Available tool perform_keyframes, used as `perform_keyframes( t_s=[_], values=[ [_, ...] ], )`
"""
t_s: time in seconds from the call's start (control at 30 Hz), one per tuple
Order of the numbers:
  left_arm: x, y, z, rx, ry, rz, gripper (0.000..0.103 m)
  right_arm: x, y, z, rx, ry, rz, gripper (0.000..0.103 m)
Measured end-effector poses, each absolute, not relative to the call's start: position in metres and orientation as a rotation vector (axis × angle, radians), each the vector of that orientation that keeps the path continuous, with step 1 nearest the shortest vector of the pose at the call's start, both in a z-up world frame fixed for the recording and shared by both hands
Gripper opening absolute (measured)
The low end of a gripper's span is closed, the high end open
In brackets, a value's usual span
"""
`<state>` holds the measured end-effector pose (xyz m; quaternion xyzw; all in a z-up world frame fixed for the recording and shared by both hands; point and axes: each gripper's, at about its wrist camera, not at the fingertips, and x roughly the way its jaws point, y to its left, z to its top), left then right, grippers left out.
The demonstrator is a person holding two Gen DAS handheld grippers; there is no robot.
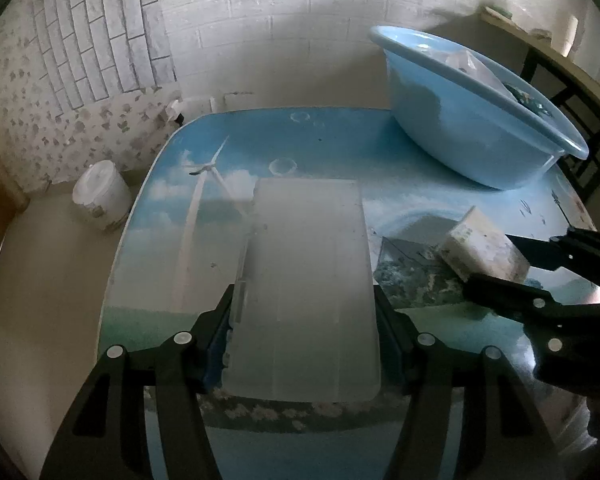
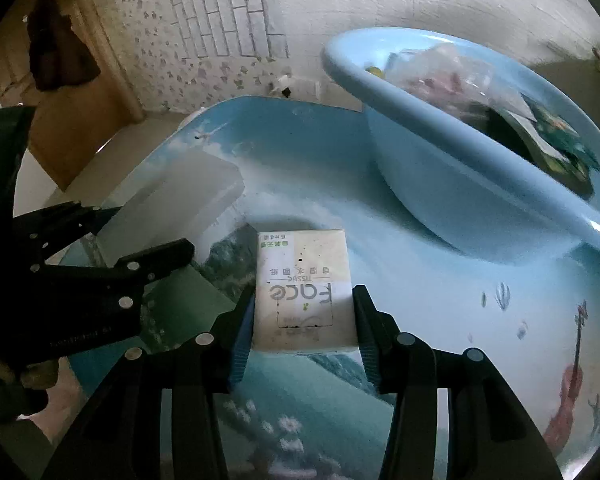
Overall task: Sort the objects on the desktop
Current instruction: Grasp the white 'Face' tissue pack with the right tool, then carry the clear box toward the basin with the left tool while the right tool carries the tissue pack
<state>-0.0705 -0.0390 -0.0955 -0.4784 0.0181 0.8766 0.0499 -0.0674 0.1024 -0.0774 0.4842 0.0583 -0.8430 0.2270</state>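
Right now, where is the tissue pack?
The tissue pack sits between the right gripper fingers, low centre in the right wrist view, above the printed table, with the blue basin ahead-right and the translucent plastic box to its left.

The table (image 1: pixel 320 152) ahead of both grippers is printed sky blue with white clouds, a white wind turbine, green ground and a band of pale flowers near the fingers; a brown violin shows to the right gripper's right. The box (image 1: pixel 306 280) between the left gripper's black fingers is frosted, translucent white. The tissue pack (image 2: pixel 302 288) between the right gripper's fingers is cream-white with black "Face" lettering and small green marks. The basin (image 2: pixel 452 184), beyond and right, is plain pale blue. The far wall (image 1: pixel 260 20) has a white brick pattern.
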Motion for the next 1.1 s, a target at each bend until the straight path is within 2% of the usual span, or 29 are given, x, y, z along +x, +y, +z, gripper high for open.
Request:
perform_keyframes(
  t_s=[0.33,0.73,1.1],
  values=[
    [-0.053,-0.014,-0.067,-1.380,0.026,2.694,0.062,-0.038,0.120,-0.055,1.283,0.148,-2.319,0.042],
    [-0.041,0.004,-0.011,-1.230,0.028,2.757,0.062,-0.005,0.148,-0.002,1.097,0.122,-2.397,0.042],
    [-0.054,0.020,0.020,-1.127,0.045,2.748,0.062,-0.026,0.170,0.045,0.975,0.061,-2.516,0.042]
  ],
)
